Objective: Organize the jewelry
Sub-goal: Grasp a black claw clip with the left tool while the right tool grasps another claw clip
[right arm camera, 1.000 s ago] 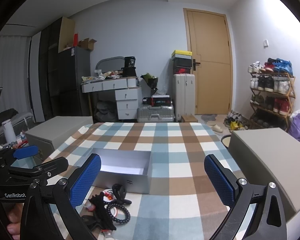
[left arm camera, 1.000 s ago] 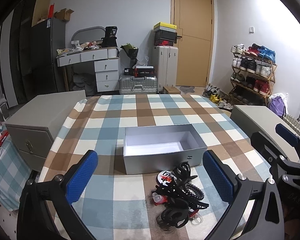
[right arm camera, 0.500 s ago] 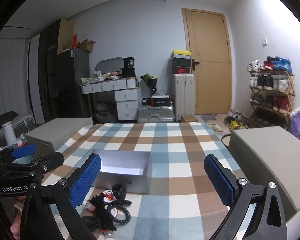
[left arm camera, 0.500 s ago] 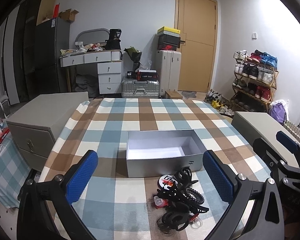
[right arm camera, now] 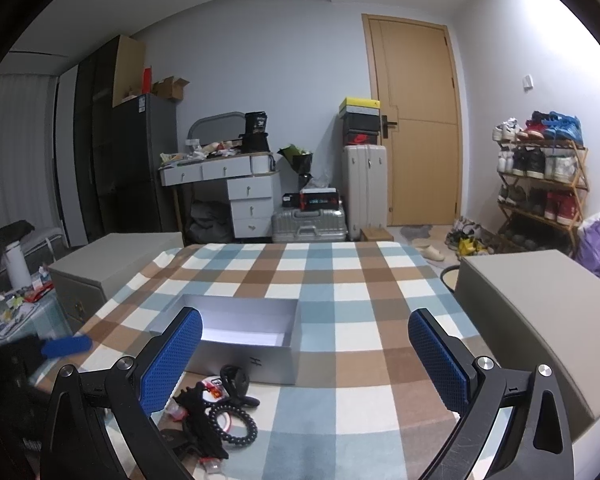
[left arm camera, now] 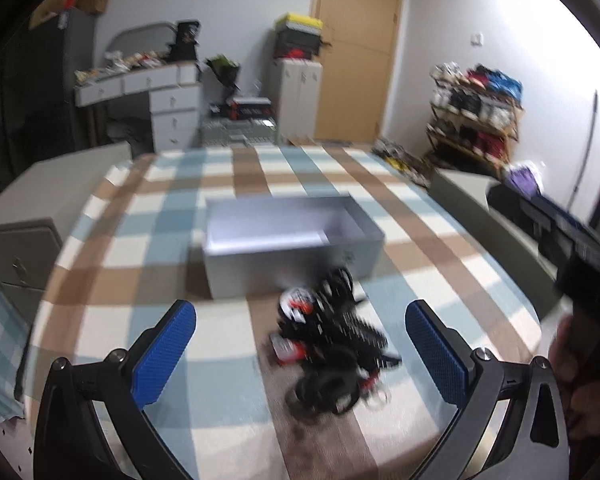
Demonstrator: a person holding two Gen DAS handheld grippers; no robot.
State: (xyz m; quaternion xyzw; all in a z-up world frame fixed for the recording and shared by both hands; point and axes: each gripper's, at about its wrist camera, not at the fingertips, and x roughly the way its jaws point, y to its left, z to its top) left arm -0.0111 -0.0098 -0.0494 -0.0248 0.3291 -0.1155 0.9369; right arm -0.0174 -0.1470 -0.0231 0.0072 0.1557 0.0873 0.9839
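Note:
A pile of black hair ties, clips and small red-and-white pieces (left arm camera: 328, 340) lies on the checked tablecloth (left arm camera: 148, 240), just in front of an open, empty silver box (left arm camera: 284, 236). My left gripper (left arm camera: 300, 354) is open above the table, with the pile between its blue pads; this view is blurred. In the right wrist view the same pile (right arm camera: 216, 412) sits low left, in front of the box (right arm camera: 240, 340). My right gripper (right arm camera: 306, 360) is open and holds nothing. The left gripper's blue tip (right arm camera: 66, 346) shows at the left edge.
Grey cabinets flank the table on the left (right arm camera: 112, 264) and right (right arm camera: 540, 312). Beyond it are a desk with drawers (right arm camera: 236, 196), suitcases (right arm camera: 308, 226), a wooden door (right arm camera: 416, 128) and a shoe rack (right arm camera: 540, 184). A hand (left arm camera: 580, 380) holds the right gripper's handle.
The left gripper has swung quickly left and tilted down towards the pile, blurring its view. The right gripper has stayed almost still. Both remain open.

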